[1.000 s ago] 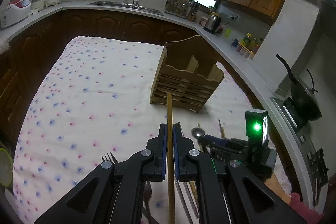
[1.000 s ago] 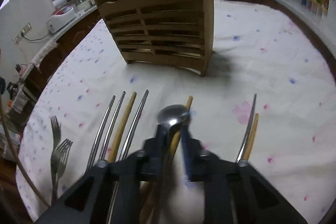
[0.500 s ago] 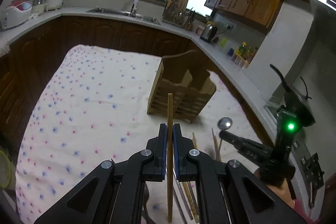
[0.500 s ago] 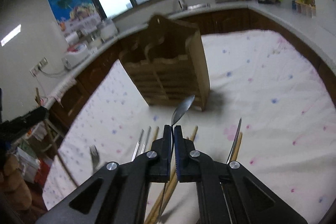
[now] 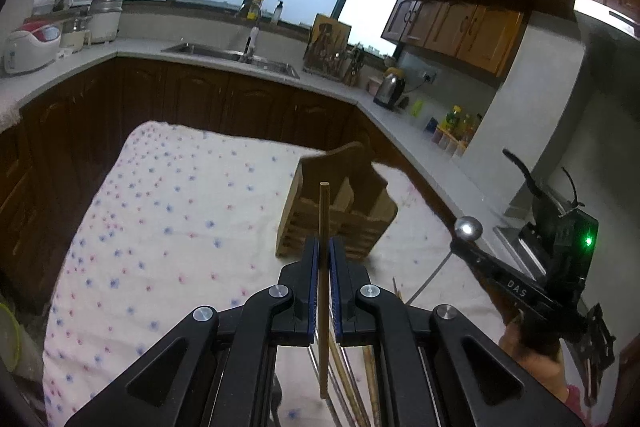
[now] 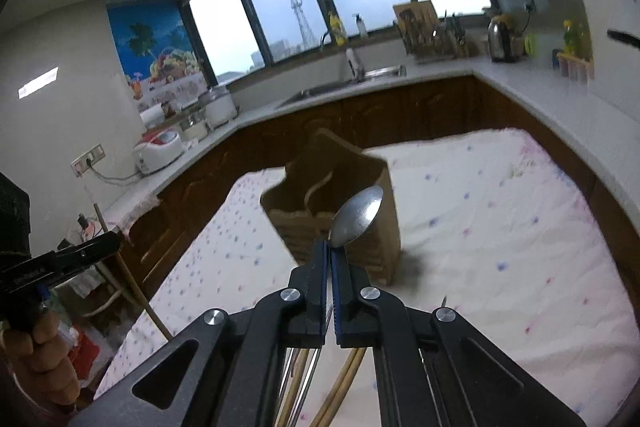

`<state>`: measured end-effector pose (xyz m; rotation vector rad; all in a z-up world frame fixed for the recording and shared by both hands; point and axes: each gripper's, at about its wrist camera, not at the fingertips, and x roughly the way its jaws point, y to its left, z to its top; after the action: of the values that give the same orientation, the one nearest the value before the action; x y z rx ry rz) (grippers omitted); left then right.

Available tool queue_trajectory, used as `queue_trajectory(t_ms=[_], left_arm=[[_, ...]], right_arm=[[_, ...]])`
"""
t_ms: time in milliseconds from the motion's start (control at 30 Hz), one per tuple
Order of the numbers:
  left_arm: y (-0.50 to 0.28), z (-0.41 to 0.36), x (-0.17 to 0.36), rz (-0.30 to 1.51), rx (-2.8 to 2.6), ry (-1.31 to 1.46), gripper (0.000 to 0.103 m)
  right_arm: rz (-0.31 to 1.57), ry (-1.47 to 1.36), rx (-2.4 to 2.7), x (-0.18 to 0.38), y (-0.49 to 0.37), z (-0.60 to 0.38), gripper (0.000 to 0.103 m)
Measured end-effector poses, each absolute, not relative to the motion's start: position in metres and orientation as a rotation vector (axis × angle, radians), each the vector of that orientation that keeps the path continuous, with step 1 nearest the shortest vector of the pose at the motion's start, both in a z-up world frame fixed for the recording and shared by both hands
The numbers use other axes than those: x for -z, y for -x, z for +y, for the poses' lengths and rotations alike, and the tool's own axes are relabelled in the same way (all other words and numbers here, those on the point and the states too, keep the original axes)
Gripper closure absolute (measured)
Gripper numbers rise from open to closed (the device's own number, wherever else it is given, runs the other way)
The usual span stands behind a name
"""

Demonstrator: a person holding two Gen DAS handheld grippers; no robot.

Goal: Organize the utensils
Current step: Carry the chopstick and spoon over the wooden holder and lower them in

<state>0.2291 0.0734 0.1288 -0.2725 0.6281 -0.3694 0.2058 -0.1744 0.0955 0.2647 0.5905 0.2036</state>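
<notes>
Left wrist view: your left claw [image 5: 323, 259] is clamped tight on a wooden chopstick [image 5: 323, 219], lifted and lined up with the wooden holder [image 5: 340, 203] on the cloth-covered counter [image 5: 160, 211]. More utensils lie below, so you're early on.

Right wrist view: your right claw [image 6: 329, 261] pinches a spoon [image 6: 357, 215] by its neck, aimed at the holder's seemingly empty compartments. Nothing blocks either path.

My tongs [image 5: 323, 259] are black with blue pads; the cloth [image 5: 168, 227] is white with pink and blue dots, the rack [image 6: 320, 203] brown
</notes>
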Motion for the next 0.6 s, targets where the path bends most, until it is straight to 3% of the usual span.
queue_trajectory(t_ms=[600], left_arm=[[-0.267, 0.077, -0.157, 0.435, 0.355, 0.267, 0.100]], right_arm=[[0.424, -0.199, -0.105, -0.136, -0.241, -0.184, 0.101]])
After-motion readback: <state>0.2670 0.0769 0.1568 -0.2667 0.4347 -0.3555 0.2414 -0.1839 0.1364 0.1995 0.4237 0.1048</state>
